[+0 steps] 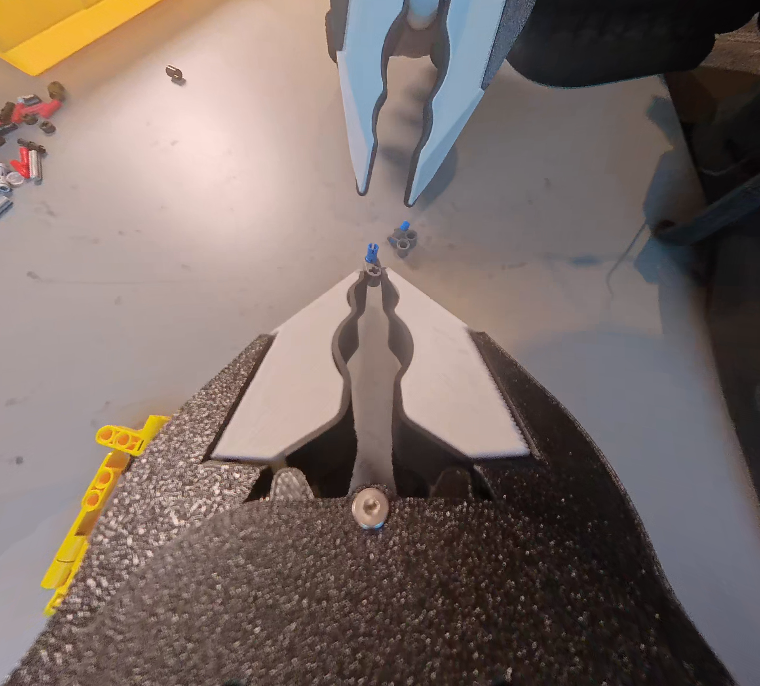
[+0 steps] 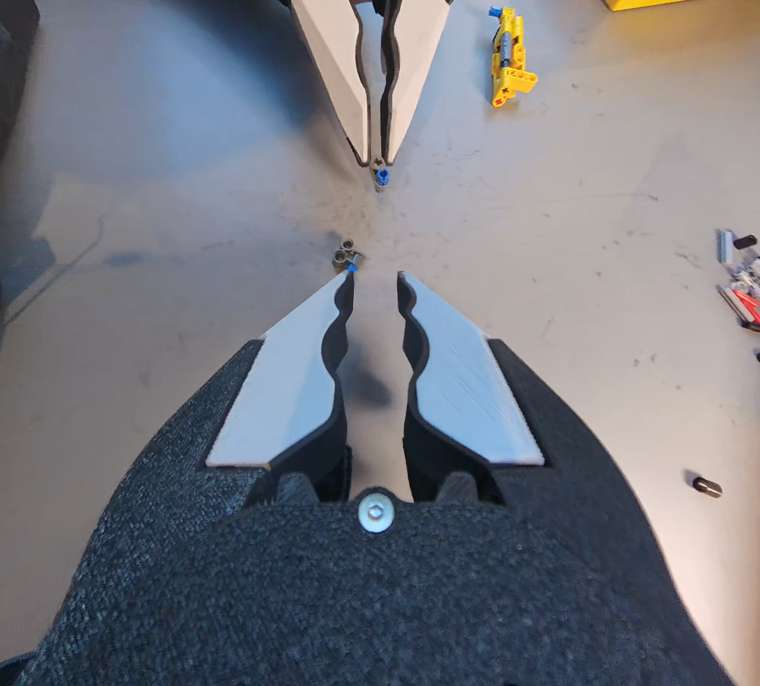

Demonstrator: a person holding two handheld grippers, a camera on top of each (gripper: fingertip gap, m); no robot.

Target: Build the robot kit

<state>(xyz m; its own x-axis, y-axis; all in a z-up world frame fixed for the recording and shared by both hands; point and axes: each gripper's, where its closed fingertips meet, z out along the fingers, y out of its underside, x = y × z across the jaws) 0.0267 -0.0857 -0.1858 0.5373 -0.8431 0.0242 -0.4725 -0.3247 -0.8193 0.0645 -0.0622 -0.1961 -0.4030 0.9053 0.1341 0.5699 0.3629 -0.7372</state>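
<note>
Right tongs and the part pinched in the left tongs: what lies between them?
Bare table; right wrist view. The grey connector cluster sits just aside.

Left gripper (image 1: 373,275) has a rough, grainy black body with smooth matt grey plastic fingers (image 1: 288,391). Table (image 1: 205,255) is smooth grey, slightly shiny and scuffed; the yellow beam assembly (image 2: 509,57) looks like glossy plastic.

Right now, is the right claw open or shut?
Open. The right claw shows bare table between its fingertips, holding nothing; the small grey connector with a blue pin lies just beyond its left tip.
</note>
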